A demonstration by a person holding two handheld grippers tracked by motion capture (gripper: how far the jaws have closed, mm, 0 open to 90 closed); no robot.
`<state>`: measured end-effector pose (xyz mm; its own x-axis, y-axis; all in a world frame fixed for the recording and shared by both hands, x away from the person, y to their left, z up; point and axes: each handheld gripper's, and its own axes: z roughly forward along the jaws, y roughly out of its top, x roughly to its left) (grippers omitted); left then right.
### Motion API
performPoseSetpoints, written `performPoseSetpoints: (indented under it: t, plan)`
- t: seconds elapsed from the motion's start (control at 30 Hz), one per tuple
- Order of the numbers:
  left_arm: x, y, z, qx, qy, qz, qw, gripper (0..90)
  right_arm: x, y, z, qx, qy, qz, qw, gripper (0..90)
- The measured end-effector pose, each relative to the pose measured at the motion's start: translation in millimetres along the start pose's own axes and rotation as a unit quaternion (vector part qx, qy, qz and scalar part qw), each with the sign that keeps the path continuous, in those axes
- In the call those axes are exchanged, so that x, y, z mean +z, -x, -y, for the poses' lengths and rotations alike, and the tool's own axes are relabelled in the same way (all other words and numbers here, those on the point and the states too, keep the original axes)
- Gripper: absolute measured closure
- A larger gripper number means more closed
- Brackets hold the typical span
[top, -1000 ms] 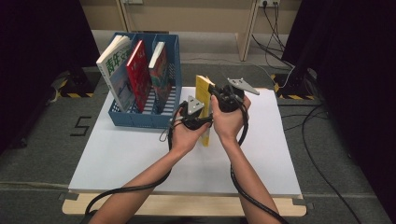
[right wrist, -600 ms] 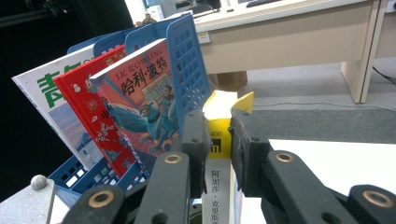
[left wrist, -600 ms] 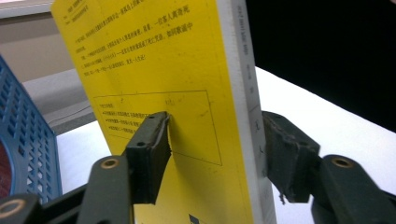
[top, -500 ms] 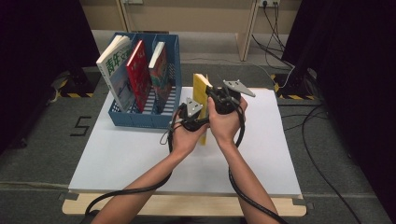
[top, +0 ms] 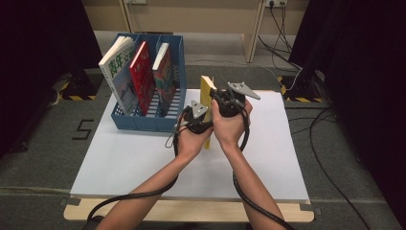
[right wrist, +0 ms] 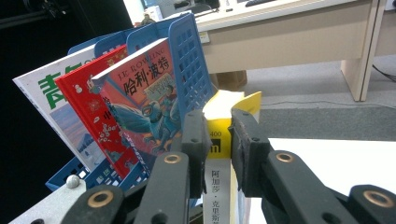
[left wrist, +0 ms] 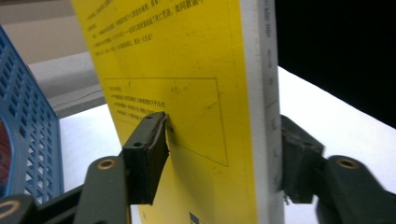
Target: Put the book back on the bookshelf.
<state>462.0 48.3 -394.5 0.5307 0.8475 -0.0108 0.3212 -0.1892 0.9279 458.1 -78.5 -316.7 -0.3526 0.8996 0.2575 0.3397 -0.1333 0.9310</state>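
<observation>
Yellow was the colour of the book that stood upright on the white table, just beside the blue rack, which already held three books leaning in its slots. By the look of it, the job was to file the yellow book with the others; that was not yet done, since the book was well outside the rack.

The right gripper was clamped across the spine near the top, its jaws pressed to either side. The left gripper straddled the book lower down: its jaws had just been closing a little, one pad lay against the yellow cover, and the other sat at the spine side; whether it truly pressed I could not tell. Left to do: lift the book and lower it into a free slot.
</observation>
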Motion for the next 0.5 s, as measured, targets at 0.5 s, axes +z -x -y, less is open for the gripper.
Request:
performPoseSetpoints:
  t: [0.5]
  plan:
    - [-10.7, -4.8, 0.7, -0.009, -0.012, -0.006, 0.9999, 58.2, 3.4, -7.7, -2.8, 0.010, -0.019, -0.004, 0.9998, 75.5]
